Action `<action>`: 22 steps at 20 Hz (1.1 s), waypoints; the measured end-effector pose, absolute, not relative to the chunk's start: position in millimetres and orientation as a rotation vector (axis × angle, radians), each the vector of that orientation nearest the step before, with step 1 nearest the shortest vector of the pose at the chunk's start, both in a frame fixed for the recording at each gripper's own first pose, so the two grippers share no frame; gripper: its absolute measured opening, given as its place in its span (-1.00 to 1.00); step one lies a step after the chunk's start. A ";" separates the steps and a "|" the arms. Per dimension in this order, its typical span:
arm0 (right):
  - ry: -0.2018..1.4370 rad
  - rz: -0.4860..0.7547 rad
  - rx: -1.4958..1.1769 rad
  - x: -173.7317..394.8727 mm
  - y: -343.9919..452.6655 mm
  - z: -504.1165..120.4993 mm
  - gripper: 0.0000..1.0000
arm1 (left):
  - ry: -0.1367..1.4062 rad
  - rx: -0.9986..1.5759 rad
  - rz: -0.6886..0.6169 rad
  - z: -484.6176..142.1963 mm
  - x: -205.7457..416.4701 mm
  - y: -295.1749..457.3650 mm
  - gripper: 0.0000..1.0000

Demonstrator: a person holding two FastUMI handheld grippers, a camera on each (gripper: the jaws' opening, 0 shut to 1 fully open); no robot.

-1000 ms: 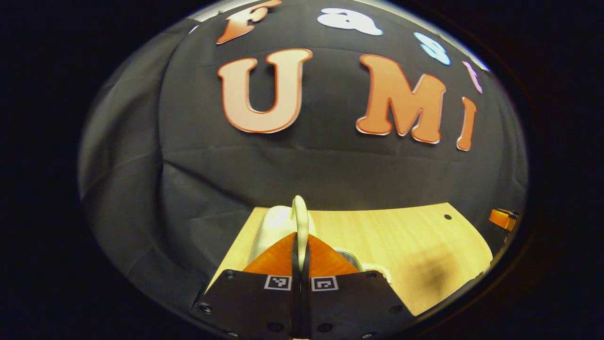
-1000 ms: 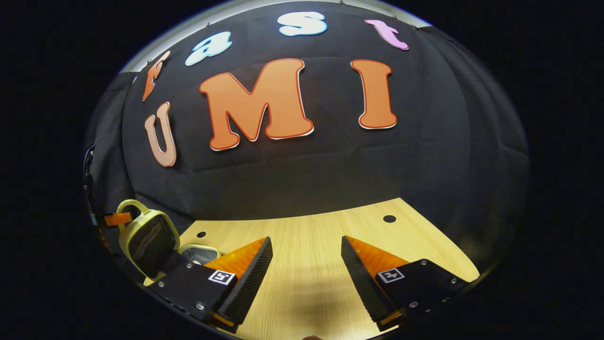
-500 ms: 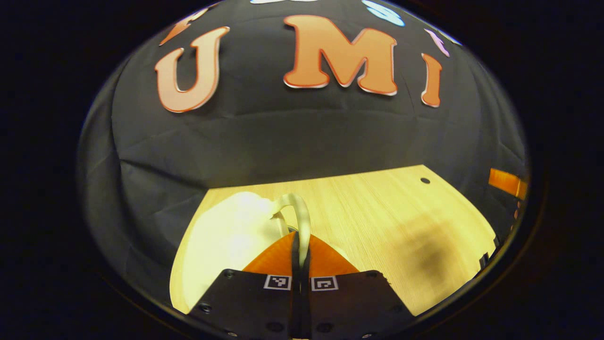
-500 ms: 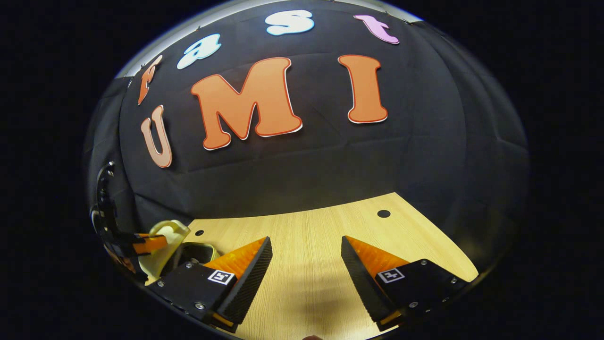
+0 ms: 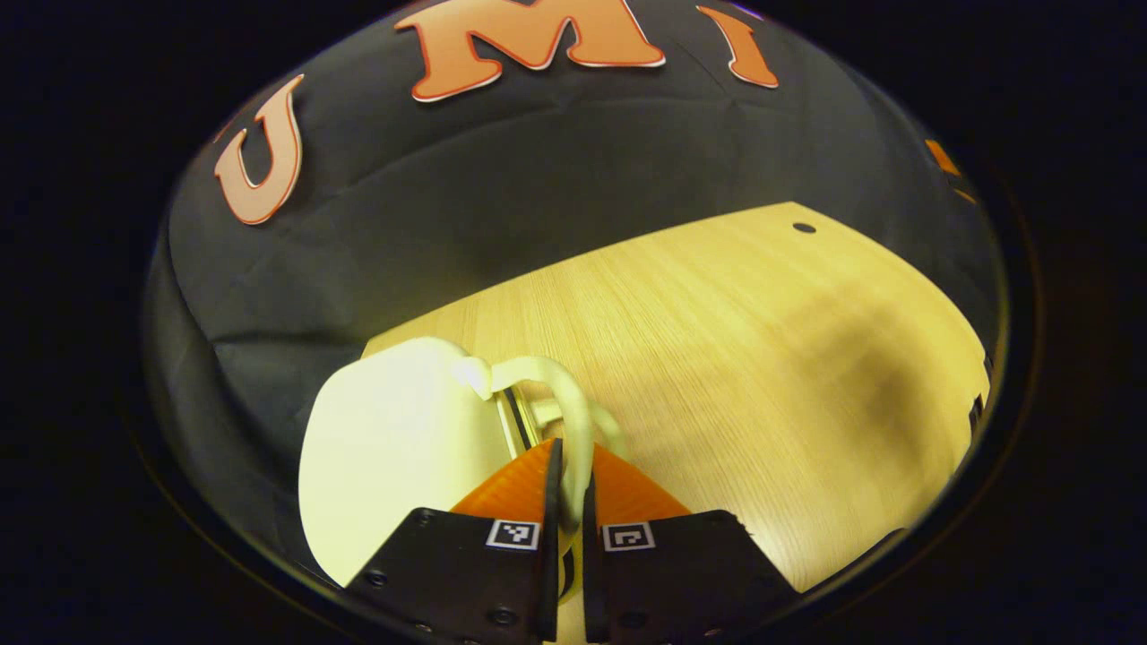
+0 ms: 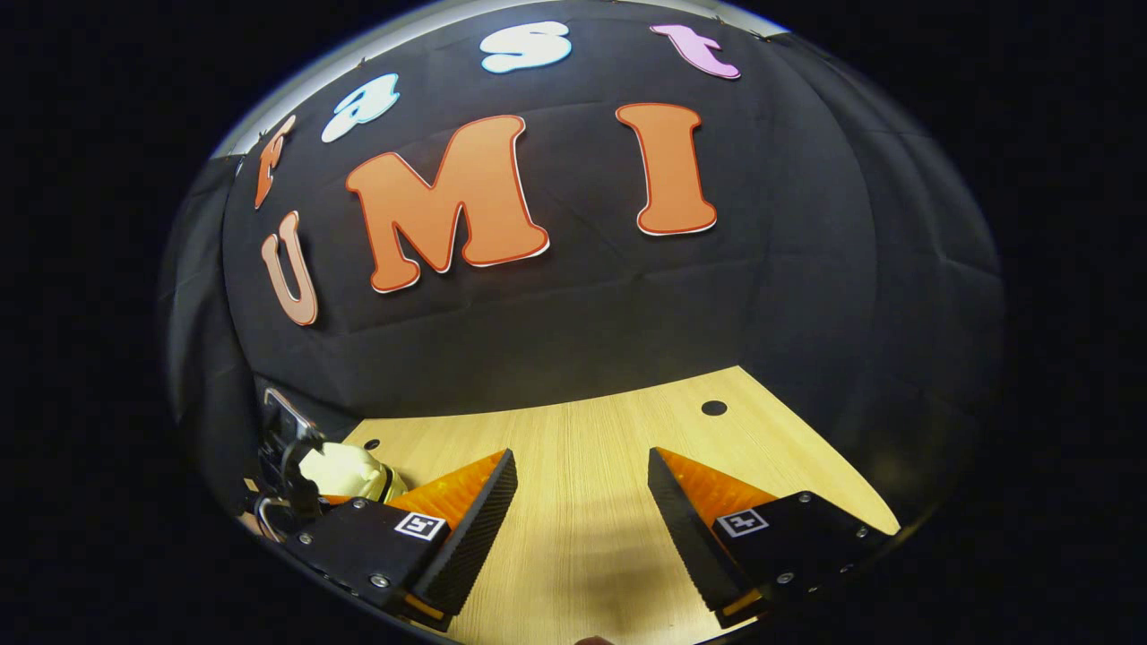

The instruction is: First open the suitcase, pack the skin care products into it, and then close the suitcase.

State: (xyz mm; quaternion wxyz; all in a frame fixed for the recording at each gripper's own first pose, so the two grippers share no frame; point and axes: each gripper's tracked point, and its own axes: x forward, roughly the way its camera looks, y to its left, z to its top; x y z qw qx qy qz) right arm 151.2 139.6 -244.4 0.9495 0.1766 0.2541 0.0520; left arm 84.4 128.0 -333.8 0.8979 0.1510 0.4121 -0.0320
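In the left gripper view a small cream suitcase [image 5: 394, 448] lies on the wooden table [image 5: 735, 340], its lid down over its base. Its curved cream handle [image 5: 560, 403] runs between the fingers of my left gripper [image 5: 566, 475], which is shut on it. In the right gripper view the same suitcase [image 6: 345, 468] shows at the far left edge, with the left gripper [image 6: 287, 470] partly in front of it. My right gripper [image 6: 582, 488] hovers low over the table [image 6: 582, 430], open, with nothing between its fingers.
Black booth cloth [image 6: 582, 305] hangs behind the table and drops off at its left side. Two small dark holes [image 6: 714, 408] mark the tabletop near the back. Bare wood stretches to the right of the suitcase [image 5: 806, 358].
The left gripper has swung down with the handle, bringing the suitcase lid from upright to closed over the base. The right gripper has barely moved and stays open.
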 end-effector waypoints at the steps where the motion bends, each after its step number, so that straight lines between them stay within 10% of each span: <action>1: 0.516 0.107 0.357 150.8 137.2 -244.3 0.89 | 0.870 0.293 -0.064 -338.9 81.1 123.2 -0.75; 5: 0.505 0.118 0.354 154.9 123.3 -239.7 0.89 | 0.778 0.284 -0.071 -313.2 76.2 92.4 0.39; 8: 0.475 0.116 0.342 155.8 114.7 -230.1 0.89 | 0.627 0.307 -0.124 -261.1 84.1 51.0 0.76; 22: 0.130 0.071 0.210 150.2 80.0 -121.0 0.88 | 0.064 0.118 -0.138 -43.5 103.6 -49.5 1.00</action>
